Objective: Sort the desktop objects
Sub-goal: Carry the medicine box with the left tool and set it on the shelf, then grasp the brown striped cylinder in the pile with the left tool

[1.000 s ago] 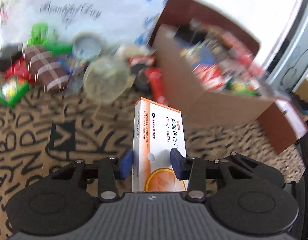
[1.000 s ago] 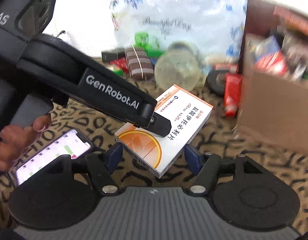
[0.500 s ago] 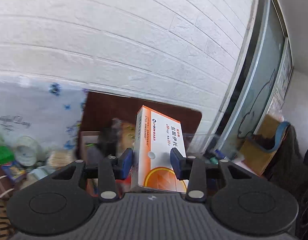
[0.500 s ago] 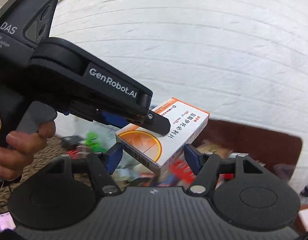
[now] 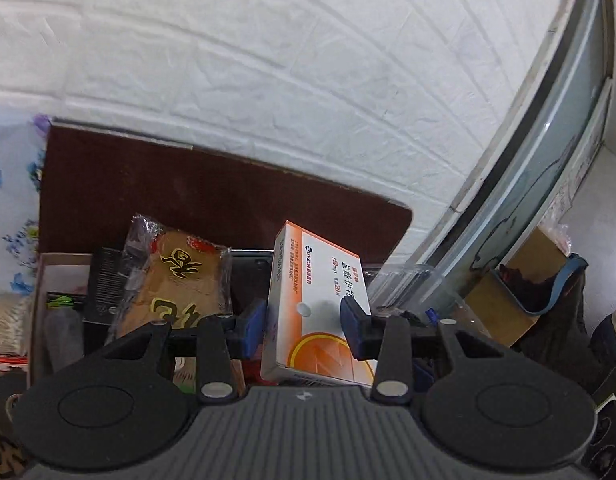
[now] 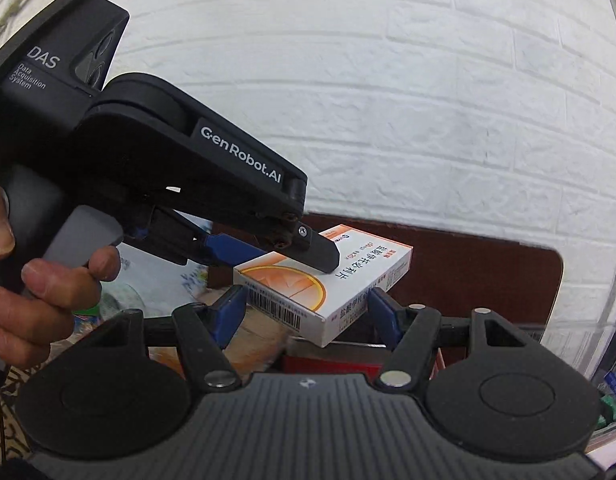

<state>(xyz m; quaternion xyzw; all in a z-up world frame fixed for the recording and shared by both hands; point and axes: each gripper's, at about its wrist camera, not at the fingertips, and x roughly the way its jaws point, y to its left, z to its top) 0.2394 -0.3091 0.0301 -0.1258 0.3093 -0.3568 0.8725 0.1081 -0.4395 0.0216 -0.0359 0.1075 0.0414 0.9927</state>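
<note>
Between the blue pads of the left gripper (image 5: 304,322), clenched on it, sits the white-and-orange cardboard medicine box (image 5: 322,312); behind it the right gripper (image 6: 306,308) gapes released.

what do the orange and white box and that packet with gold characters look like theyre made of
Medicine box, held in the left gripper: thin printed paperboard, smooth and slightly glossy, judging by crisp folded edges and a barcode flap. Packet: clear crinkly plastic film, shiny at the sealed edges; the tan contents can't be identified.
</note>
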